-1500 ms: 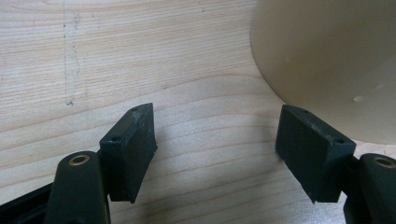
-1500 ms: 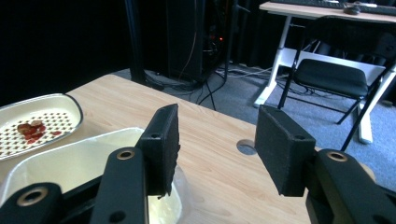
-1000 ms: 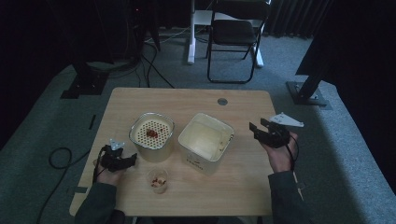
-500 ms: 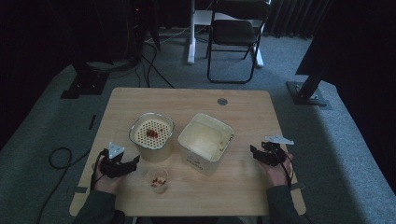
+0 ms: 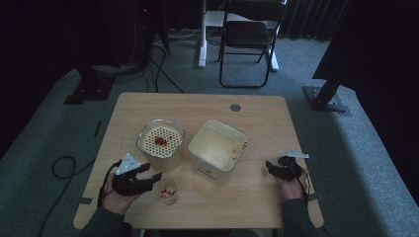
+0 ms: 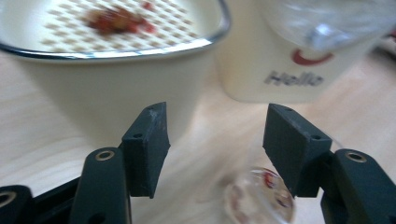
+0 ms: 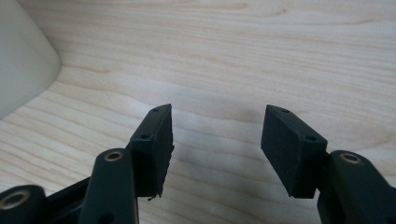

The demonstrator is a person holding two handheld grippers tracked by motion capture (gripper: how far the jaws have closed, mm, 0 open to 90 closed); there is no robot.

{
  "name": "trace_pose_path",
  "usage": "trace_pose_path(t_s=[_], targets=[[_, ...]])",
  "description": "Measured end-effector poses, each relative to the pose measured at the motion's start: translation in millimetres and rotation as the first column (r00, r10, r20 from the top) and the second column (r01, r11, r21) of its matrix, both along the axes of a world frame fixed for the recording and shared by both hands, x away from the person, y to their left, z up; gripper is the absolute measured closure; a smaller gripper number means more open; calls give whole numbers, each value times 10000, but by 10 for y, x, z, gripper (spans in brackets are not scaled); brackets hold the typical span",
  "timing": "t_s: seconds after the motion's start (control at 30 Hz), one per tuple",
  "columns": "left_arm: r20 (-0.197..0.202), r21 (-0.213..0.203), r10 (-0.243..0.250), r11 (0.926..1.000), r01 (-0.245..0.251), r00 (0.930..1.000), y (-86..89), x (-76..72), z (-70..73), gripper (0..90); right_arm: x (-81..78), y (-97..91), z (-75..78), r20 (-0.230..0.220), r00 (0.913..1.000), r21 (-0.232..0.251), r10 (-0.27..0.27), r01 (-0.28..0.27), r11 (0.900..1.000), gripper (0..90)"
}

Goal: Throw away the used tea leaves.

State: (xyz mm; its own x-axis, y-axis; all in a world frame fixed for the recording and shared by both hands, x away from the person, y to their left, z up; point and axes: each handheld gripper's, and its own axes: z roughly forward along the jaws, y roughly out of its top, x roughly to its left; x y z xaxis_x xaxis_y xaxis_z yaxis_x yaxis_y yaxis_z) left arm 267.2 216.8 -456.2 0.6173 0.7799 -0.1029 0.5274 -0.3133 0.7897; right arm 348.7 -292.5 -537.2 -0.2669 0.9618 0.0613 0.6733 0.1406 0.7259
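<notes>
A small clear cup with red pieces stands near the table's front edge. My left gripper is just left of it, and its jaws have just been closing. In the left gripper view the cup is a blur low in the gap by the right jaw, with neither pad pressing on it, so the left gripper is open. Behind it are a cream pot with a perforated insert holding red bits and a square cream container marked "Hello". My right gripper is open, low over bare wood.
The wooden table has a round grommet near its far edge. A corner of the square container lies left of my right jaws. A folding chair and cables are on the grey floor beyond.
My left gripper has shifted right toward the clear cup and its jaws have narrowed. The right hand has come down from a raised position to just above the table.
</notes>
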Motion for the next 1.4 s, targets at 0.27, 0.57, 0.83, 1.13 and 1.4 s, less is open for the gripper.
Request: trace_pose_path(t_s=[0.27, 0.57, 0.83, 1.13, 1.4], targets=[[-693, 609, -486, 9967, 529, 9964, -102, 11, -171, 579, 13, -20, -22, -134, 9999, 21, -103, 103, 9999, 419], [-330, 638, 539, 9966, -518, 9980, 119, 48, -108, 853, 14, -24, -39, -277, 9995, -121, -123, 119, 9999, 418], [-86, 491, 1445, 9884, -1439, 9895, 385, 113, -73, 865, 19, -14, -46, -267, 9996, -142, -120, 116, 9998, 421], [147, 539, 2724, 9606, -2728, 9621, 689, 260, -65, 866, 18, -11, -47, -254, 9996, -172, -129, 124, 9998, 423], [231, -172, 3850, 9229, -3847, 9226, 1034, 666, -90, 866, 21, 0, -51, -209, 9997, -201, -119, 115, 9997, 424]])
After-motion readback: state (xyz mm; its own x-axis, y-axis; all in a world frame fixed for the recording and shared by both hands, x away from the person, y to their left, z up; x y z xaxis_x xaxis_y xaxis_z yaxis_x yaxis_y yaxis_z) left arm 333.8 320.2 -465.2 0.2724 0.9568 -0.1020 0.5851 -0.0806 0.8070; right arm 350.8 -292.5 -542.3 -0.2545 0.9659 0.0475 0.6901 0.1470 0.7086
